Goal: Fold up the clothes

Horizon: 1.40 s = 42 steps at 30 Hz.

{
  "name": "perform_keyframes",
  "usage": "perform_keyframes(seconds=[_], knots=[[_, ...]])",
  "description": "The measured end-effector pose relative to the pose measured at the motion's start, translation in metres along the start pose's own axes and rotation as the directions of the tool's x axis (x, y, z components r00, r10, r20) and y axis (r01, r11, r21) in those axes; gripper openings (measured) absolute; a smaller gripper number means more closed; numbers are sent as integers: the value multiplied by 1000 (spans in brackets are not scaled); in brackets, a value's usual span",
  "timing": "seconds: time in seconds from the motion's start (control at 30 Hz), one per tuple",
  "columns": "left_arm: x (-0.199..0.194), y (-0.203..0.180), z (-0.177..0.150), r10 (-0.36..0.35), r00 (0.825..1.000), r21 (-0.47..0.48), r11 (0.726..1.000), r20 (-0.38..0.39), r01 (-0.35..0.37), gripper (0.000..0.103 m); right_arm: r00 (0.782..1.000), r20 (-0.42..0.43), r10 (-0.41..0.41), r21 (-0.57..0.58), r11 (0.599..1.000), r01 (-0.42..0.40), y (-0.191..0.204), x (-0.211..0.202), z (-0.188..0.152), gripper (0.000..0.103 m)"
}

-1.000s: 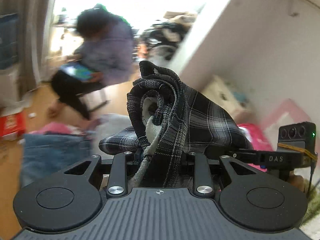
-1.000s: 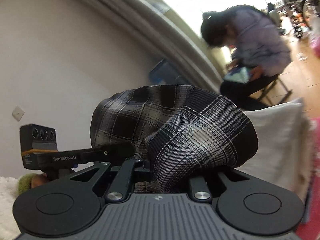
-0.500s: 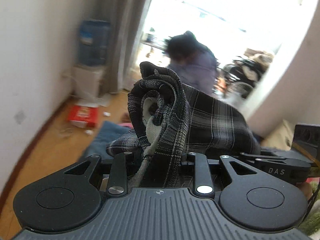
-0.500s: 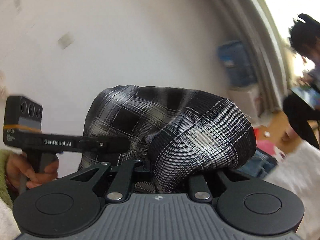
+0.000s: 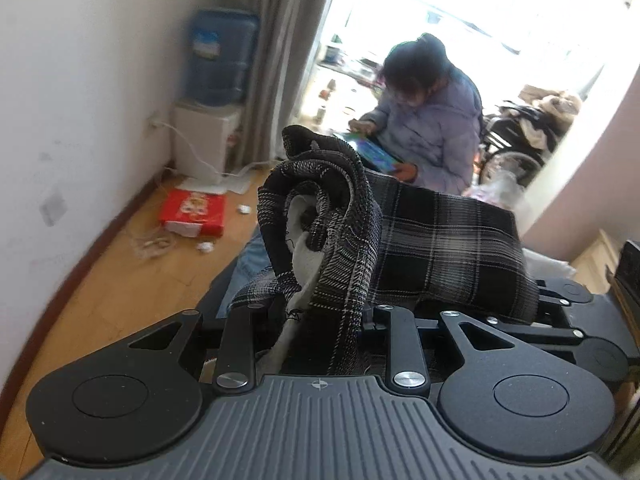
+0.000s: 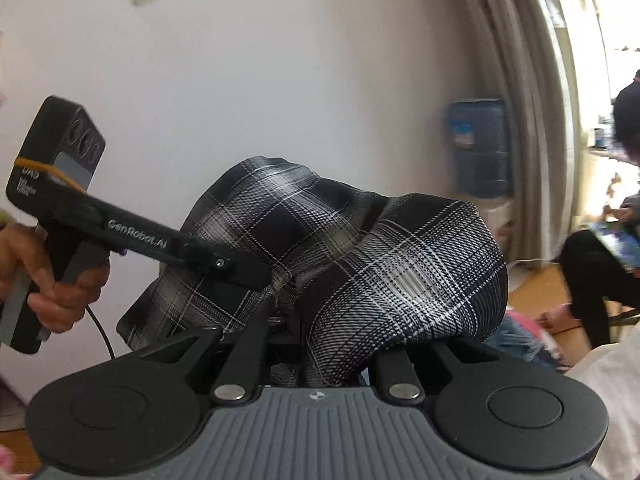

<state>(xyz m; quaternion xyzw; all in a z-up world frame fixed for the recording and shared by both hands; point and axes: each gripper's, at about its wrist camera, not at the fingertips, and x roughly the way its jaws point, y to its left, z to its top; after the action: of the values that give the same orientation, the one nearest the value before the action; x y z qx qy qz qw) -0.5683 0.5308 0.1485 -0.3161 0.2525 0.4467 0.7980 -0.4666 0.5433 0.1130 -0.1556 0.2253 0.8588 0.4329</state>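
Both tongs pinch one plaid garment (image 5: 440, 248) and hold it off the floor, so the step in hand looks like a carry or a spread between two grips; whether it is being opened out for a fold or brought together in one, this moment does not settle. The left tongs (image 5: 320, 320) are pressed together on a bunched, rolled edge with a pale lining showing, and the cloth stands up in a loop in front of the lens. The right tongs (image 6: 320, 344) are pressed together on another gathered part of the same plaid garment (image 6: 360, 264), which bulges over them.

In the right wrist view the left tongs come in from the left, held by a hand (image 6: 44, 276) on a pistol grip, tilted down toward the cloth and touching it, so the two grips sit close together. Both point roughly level into the room, toward a water dispenser (image 5: 216, 80) and a seated person (image 5: 432, 120).

The next move likely needs a flat surface under the cloth and both pinches kept firm, since the fabric is thick and bunched and could slip unevenly.
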Motion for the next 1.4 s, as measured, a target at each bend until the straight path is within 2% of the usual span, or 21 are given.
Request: perform_keyframes(seconds=[0.07, 0.2, 0.3, 0.4, 0.47, 0.53, 0.57, 0.6, 0.7, 0.8, 0.9, 1.0, 1.07, 1.1, 1.17, 1.2, 1.23, 1.3, 1.33, 1.4], knots=[[27, 19, 5, -42, 999, 24, 999, -10, 42, 27, 997, -1, -73, -8, 997, 73, -10, 20, -5, 15], [78, 51, 13, -127, 992, 71, 989, -20, 128, 27, 979, -17, -204, -20, 979, 204, -32, 57, -9, 14], [96, 64, 12, -178, 984, 83, 980, -17, 179, 27, 965, -35, -261, -20, 965, 261, -48, 77, -13, 14], [109, 73, 10, -210, 978, 85, 974, -18, 211, 27, 958, -63, -279, -8, 960, 279, -60, 86, -16, 14], [117, 80, 8, -230, 973, 76, 970, -26, 231, 27, 958, -103, -268, 71, 959, 275, -76, 91, -18, 15], [130, 87, 6, -248, 968, 53, 967, -40, 250, 29, 959, -153, -236, 197, 944, 264, -96, 95, -21, 19], [138, 94, 7, -264, 963, 14, 964, -58, 265, 29, 962, -175, -212, 256, 933, 252, -107, 96, -23, 25], [146, 101, 7, -280, 957, -24, 960, -74, 279, 32, 962, -200, -186, 315, 917, 243, -118, 98, -25, 33], [167, 123, 12, -347, 930, -166, 931, -119, 325, 39, 963, -253, -93, 498, 841, 212, -145, 93, -27, 42], [171, 134, 18, -395, 906, -237, 905, -151, 354, 43, 963, -268, -25, 599, 779, 187, -149, 76, -31, 55], [164, 135, 22, -405, 894, -223, 905, -192, 362, 48, 946, -324, 13, 613, 764, 199, -145, 74, -29, 58], [156, 138, 26, -412, 881, -207, 906, -234, 369, 60, 925, -379, 17, 591, 774, 228, -145, 87, -26, 58], [155, 142, 24, -403, 881, -186, 912, -248, 365, 62, 923, -386, -1, 565, 790, 237, -142, 92, -25, 55], [156, 144, 23, -397, 883, -178, 916, -251, 361, 62, 923, -385, -14, 549, 800, 241, -141, 95, -24, 40], [158, 144, 18, -373, 894, -166, 926, -249, 340, 56, 923, -382, -39, 517, 819, 249, -139, 101, -21, 21], [159, 144, 15, -361, 899, -159, 930, -248, 330, 48, 923, -380, -52, 500, 828, 253, -138, 104, -19, 16], [158, 142, 14, -354, 904, -143, 934, -239, 328, 40, 926, -372, -72, 466, 848, 253, -134, 105, -16, 15], [151, 136, 14, -340, 917, -105, 940, -207, 325, 29, 938, -323, -127, 336, 911, 240, -117, 101, -4, 14], [146, 135, 14, -344, 921, -104, 938, -180, 330, 27, 945, -292, -145, 267, 937, 226, -106, 97, 2, 14], [135, 138, 16, -353, 926, -110, 934, -131, 340, 27, 953, -256, -161, 182, 960, 211, -94, 93, 8, 14]])
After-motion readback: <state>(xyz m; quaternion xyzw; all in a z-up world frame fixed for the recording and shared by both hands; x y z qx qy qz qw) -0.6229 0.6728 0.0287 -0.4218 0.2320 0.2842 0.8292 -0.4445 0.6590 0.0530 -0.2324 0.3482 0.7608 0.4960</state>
